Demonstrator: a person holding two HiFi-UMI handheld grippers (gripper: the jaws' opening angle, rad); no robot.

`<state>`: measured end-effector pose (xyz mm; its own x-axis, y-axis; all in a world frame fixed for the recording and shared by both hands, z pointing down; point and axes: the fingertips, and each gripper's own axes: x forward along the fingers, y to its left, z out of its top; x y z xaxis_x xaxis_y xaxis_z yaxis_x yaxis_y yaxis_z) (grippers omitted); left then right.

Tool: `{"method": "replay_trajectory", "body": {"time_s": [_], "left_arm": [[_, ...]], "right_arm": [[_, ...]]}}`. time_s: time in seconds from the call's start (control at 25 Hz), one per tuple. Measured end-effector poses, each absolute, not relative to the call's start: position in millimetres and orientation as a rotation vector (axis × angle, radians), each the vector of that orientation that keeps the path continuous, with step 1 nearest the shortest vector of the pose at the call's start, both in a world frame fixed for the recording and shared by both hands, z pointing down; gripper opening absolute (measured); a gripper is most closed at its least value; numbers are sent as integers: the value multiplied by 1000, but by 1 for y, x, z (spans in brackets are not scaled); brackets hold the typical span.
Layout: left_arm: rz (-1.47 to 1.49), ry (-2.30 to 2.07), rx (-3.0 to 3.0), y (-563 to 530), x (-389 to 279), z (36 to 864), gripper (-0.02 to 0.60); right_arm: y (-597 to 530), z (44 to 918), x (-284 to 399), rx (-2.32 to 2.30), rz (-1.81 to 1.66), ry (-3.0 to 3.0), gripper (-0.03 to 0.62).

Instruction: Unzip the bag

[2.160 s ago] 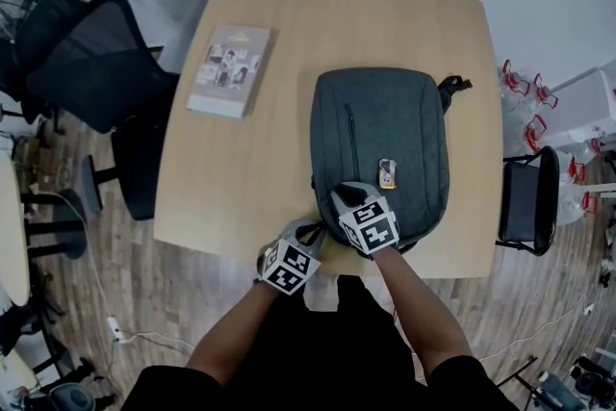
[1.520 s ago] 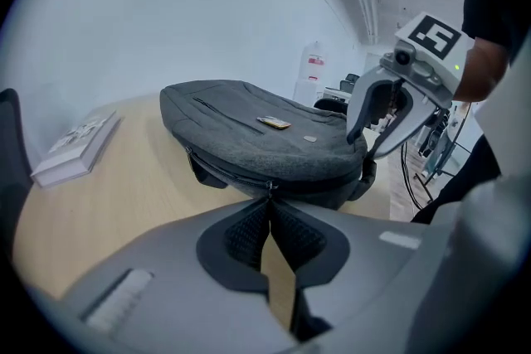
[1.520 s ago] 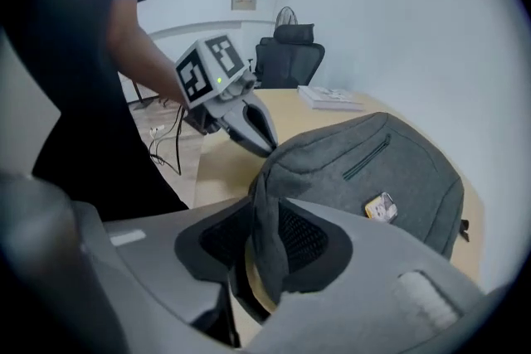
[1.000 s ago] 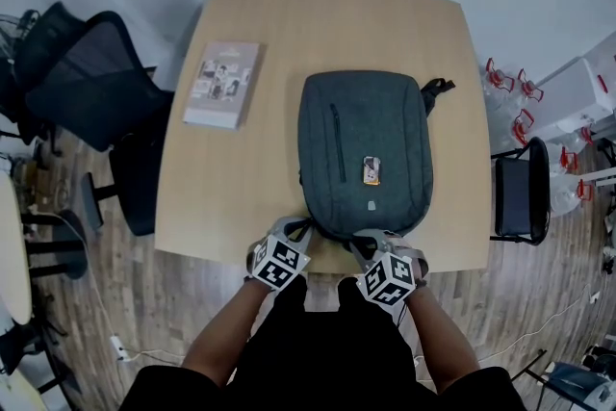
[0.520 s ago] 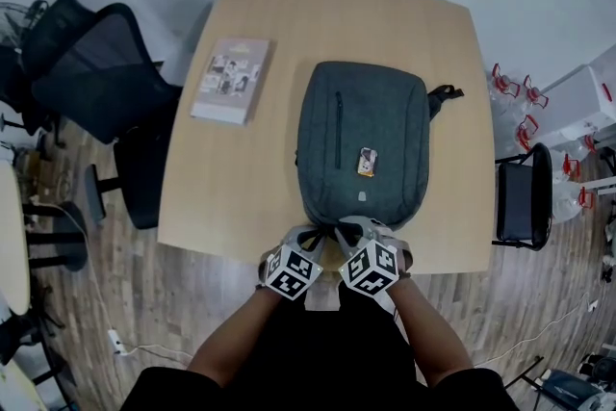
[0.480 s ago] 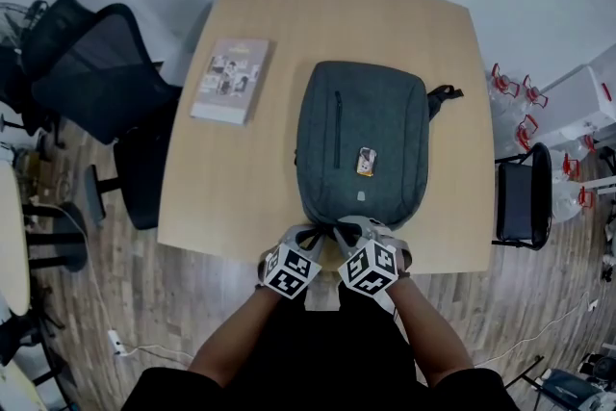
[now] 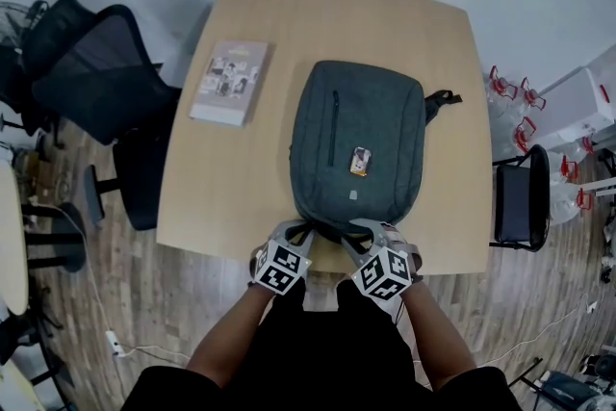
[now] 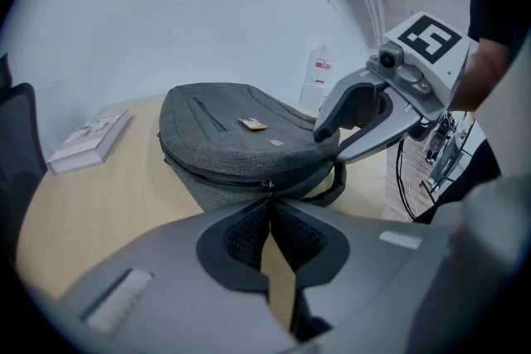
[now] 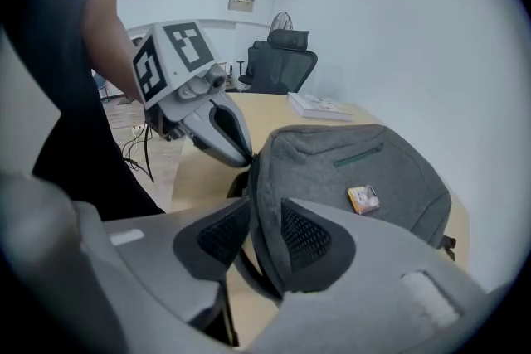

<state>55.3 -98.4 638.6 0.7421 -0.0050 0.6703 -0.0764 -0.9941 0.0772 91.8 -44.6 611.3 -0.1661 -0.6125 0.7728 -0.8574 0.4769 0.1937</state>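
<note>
Head view: the desk carries a grey backpack, its near end at my edge. The right hand-held gripper has just been opening, with the backpack's rim loose between its jaws. The left hand-held gripper is pinched shut on the zipper pull. I'd brace the fabric with the right, then pull steadily along the track.

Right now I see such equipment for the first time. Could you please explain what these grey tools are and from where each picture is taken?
A person at a wooden table holds a hand-held gripper in each hand; the marked cubes belong to them. One picture comes from a camera on the person's head, the other two from cameras on the hand-held grippers. On the table lie a grey backpack and a book. The left hand-held gripper is shut at the backpack's zipper; whether it pinches anything is unclear. The right hand-held gripper has just been opening, the backpack's edge between its jaws.
</note>
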Motion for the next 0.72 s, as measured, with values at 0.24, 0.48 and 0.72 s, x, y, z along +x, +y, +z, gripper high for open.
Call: {"method": "replay_trajectory", "body": {"time_s": [0.24, 0.48, 0.72], "left_arm": [[1096, -176, 2870, -132, 45, 637, 28], [1119, -251, 2855, -149, 39, 638, 28], [1092, -265, 2811, -141, 37, 638, 29]], "right_arm": [[-28, 614, 116, 1228, 337, -1836, 121], [-35, 620, 118, 1134, 239, -1777, 44], [-41, 620, 116, 1128, 269, -1781, 25]]}}
